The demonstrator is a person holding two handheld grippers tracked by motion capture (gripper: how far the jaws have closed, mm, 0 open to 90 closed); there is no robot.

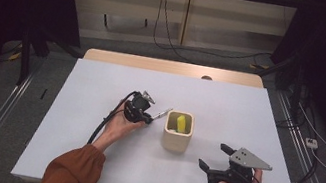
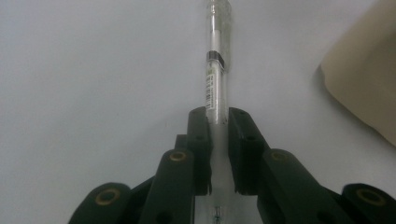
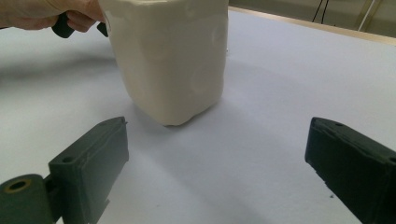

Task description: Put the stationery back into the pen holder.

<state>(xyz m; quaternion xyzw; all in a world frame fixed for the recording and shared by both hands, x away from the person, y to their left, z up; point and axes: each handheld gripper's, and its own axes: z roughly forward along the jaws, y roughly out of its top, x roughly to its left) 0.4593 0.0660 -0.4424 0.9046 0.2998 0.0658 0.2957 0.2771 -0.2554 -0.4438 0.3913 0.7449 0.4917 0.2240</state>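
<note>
A clear pen (image 2: 215,74) lies on the white table, its barrel running away between the jaws of my left gripper (image 2: 217,122), which is shut on it. In the high view the left gripper (image 1: 148,116) sits just left of a cream square cup (image 1: 178,132), and the pen (image 1: 163,112) points toward the cup's rim. A yellow item (image 1: 180,123) stands inside the cup. My right gripper (image 1: 214,156) rests open at the front right, jaws wide apart and aimed at the cup (image 3: 168,56), with nothing between them.
The white table (image 1: 89,149) has a wooden far edge (image 1: 170,66). Beyond it are cables on the floor and dark stands on both sides. The left hand (image 3: 42,14) appears past the cup in the right gripper view.
</note>
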